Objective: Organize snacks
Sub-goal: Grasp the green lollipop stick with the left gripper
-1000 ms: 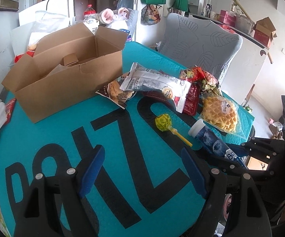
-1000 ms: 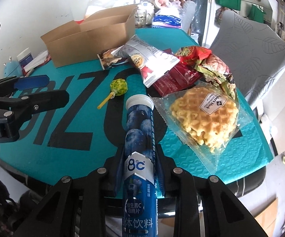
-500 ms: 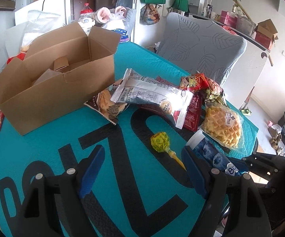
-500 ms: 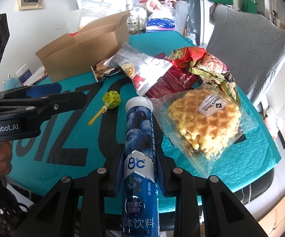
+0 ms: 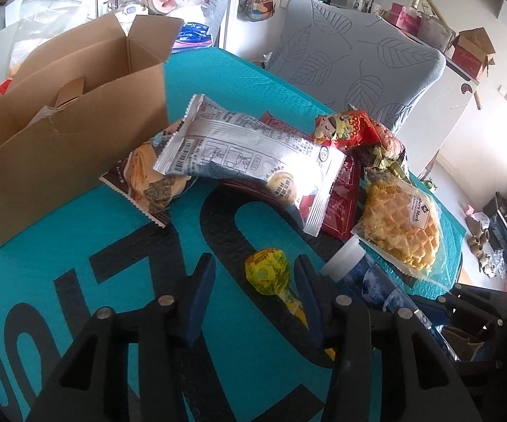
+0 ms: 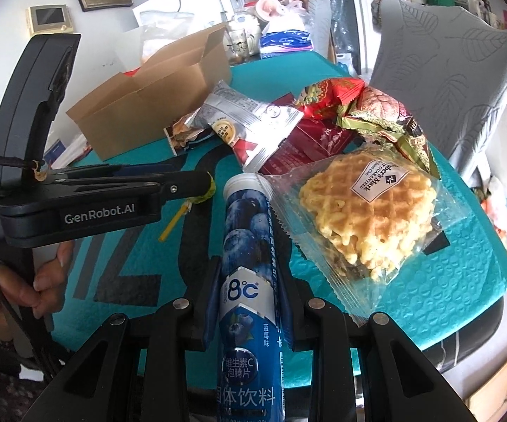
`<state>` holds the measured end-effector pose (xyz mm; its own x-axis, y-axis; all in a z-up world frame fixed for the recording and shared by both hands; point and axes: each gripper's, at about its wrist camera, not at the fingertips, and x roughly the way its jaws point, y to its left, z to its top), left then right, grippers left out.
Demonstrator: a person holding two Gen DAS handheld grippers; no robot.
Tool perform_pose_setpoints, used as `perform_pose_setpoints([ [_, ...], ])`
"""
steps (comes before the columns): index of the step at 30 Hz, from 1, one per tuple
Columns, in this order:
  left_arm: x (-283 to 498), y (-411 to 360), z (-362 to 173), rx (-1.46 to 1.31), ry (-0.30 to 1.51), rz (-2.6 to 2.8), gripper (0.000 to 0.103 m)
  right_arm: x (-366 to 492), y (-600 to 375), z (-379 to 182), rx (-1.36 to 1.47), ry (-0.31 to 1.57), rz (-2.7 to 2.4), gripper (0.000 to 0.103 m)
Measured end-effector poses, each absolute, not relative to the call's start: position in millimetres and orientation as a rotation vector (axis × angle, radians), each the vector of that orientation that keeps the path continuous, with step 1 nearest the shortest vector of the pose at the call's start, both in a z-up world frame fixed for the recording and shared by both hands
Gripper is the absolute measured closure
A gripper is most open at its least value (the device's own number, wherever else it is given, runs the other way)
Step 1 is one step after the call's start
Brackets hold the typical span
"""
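On the teal mat (image 5: 239, 81), we are closing the left gripper (image 5: 253, 281), jaws narrowed, around the lollipop (image 5: 267, 276), its stick running back toward the tongs; the right gripper (image 6: 248, 285) is clamping the blueberry tablet tube (image 6: 249, 232) just beside the lollipop.

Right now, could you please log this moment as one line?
left gripper: jaws closing around lollipop, not yet pinched | right gripper: shut on blue tube | cardboard box: open
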<state>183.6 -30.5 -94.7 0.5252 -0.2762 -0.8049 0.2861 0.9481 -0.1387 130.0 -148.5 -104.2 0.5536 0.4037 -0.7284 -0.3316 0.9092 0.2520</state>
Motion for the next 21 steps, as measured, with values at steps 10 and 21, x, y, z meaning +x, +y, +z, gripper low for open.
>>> perform_pose_setpoints([
  [10,183,-34,-102,0.054,0.938,-0.316,0.078,129,-146,-104,0.053,0.874,0.421,0.074],
  [21,159,-3,-94,-0.003,0.945,-0.307,0.078,127,-134,-103,0.08,0.879,0.423,0.074],
])
